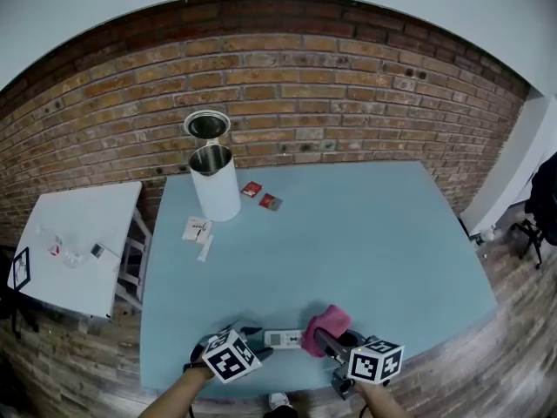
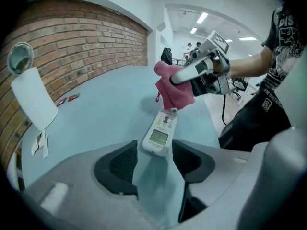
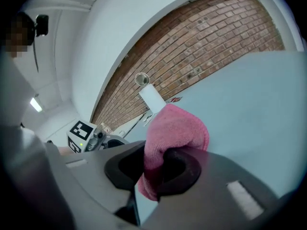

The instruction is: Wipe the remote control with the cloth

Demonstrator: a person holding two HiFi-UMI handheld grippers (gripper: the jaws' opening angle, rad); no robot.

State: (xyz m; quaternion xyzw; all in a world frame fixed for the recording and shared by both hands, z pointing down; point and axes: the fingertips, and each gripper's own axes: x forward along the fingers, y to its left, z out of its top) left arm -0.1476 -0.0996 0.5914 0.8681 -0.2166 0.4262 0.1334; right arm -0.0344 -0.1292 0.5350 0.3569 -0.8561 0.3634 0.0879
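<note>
Right claw (image 3: 160, 166) grips pink cloth (image 3: 178, 128) beside remote (image 2: 160, 133).

Left tongs (image 2: 153, 152) stand open, tilted downward; right tongs (image 3: 154, 163) pinch the cloth (image 3: 178, 127).

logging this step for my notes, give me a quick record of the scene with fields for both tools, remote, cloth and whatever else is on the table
left tool: open, jaw tips either side of the remote's near end, not pressing it
right tool: shut on pink cloth
remote control: white, flat on the table, screen up
cloth position: hangs at the remote's far end, looks to be touching it
table: light blue, in front of a brick wall
other items: white bin and red packets at the far side
</note>
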